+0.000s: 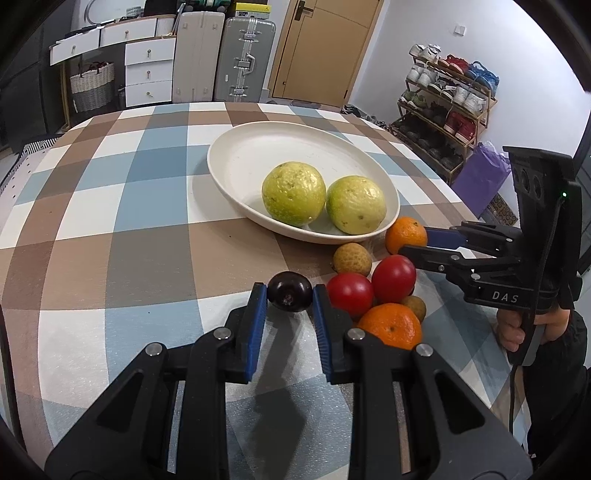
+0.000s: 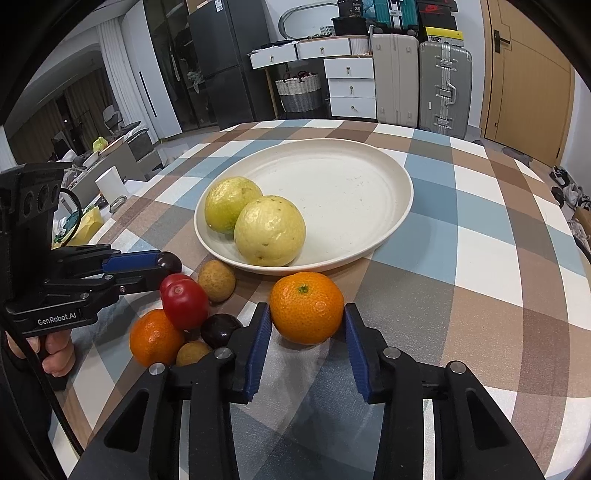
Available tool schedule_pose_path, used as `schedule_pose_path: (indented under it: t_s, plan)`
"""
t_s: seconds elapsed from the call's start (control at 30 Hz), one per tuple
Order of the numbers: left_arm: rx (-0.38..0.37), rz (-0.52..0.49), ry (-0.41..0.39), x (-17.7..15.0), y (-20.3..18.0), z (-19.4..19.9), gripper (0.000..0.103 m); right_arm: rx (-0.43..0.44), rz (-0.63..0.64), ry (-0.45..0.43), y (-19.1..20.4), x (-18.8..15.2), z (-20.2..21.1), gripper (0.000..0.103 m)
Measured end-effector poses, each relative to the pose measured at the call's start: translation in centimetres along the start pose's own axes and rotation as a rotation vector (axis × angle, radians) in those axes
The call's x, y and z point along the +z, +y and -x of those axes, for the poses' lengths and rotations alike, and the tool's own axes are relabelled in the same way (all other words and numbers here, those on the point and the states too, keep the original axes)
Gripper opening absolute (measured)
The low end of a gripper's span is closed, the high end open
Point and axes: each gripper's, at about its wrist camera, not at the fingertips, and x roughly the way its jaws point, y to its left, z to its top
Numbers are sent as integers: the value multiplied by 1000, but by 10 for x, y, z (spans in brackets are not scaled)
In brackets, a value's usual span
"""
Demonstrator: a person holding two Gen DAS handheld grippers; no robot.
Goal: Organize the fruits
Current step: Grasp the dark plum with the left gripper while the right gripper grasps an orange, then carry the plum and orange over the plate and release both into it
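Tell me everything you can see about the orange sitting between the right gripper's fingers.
The orange is a small, round mandarin-like fruit with glossy, pebbled skin and a green stem nub facing up. It rests on the checked tablecloth, just in front of the white plate, apart from the other loose fruit. The right gripper brackets it with a blue pad on each side, close to or touching the skin; whether it is firmly squeezed cannot be told.

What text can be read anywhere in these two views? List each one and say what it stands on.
"DAS": white letters on the black body of the right gripper.
"GenRobot.AI": white letters on the black body of the left gripper.
"36": on a dark box atop the drawer unit; its smaller print is too blurred to read.
The yellow-and-black box on the suitcases carries print too small to read.
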Motion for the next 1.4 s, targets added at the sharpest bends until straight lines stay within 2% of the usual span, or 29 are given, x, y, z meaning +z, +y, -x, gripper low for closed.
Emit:
schedule_pose_path:
  t_s: [0.27, 0.57, 0.93, 1.27, 1.4]
  plan:
    - [17, 4, -30, 0, 2, 6, 22, 3, 7, -23, 1, 0, 6, 40]
    - [43, -11, -81, 1, -2, 16, 22, 43, -8, -137, -2, 3, 30, 39]
    - [47, -9, -137, 3, -7, 26, 22, 48, -20, -195, -4, 5, 38, 39]
    - [102, -23, -195, 20, -15, 28, 22, 6, -84, -286, -13, 9, 45, 39]
    - [123, -24, -193, 30, -14, 24, 22, 2, -108, -302, -18, 10, 47, 39]
